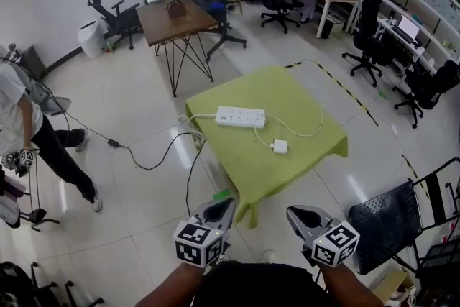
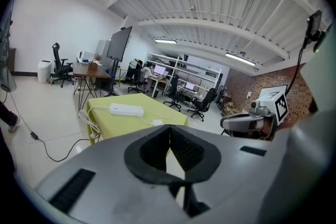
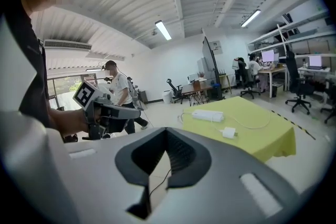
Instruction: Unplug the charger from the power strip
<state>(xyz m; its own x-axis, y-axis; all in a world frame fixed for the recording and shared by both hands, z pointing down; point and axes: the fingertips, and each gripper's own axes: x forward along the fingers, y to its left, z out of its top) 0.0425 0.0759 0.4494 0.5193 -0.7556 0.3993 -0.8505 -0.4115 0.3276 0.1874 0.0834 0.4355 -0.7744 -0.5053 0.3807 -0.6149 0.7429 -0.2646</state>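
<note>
A white power strip (image 1: 241, 116) lies on a low table under a yellow-green cloth (image 1: 287, 93). In front of it on the cloth rests a small white charger block (image 1: 280, 147), with thin white cable looping between the two. Both grippers hang near my body, well short of the table. My left gripper (image 1: 224, 203) and right gripper (image 1: 295, 212) have their jaws together with nothing between them. The left gripper view (image 2: 169, 131) shows the strip (image 2: 126, 109) and charger (image 2: 156, 123) far ahead. So does the right gripper view (image 3: 166, 134), with the strip (image 3: 207, 115) and charger (image 3: 229, 132).
A black cord (image 1: 136, 154) trails from the table across the glossy floor toward a person (image 1: 21, 126) at the left. A black mesh chair (image 1: 392, 219) stands close on my right. A wooden table (image 1: 176, 18), office chairs and desks fill the back.
</note>
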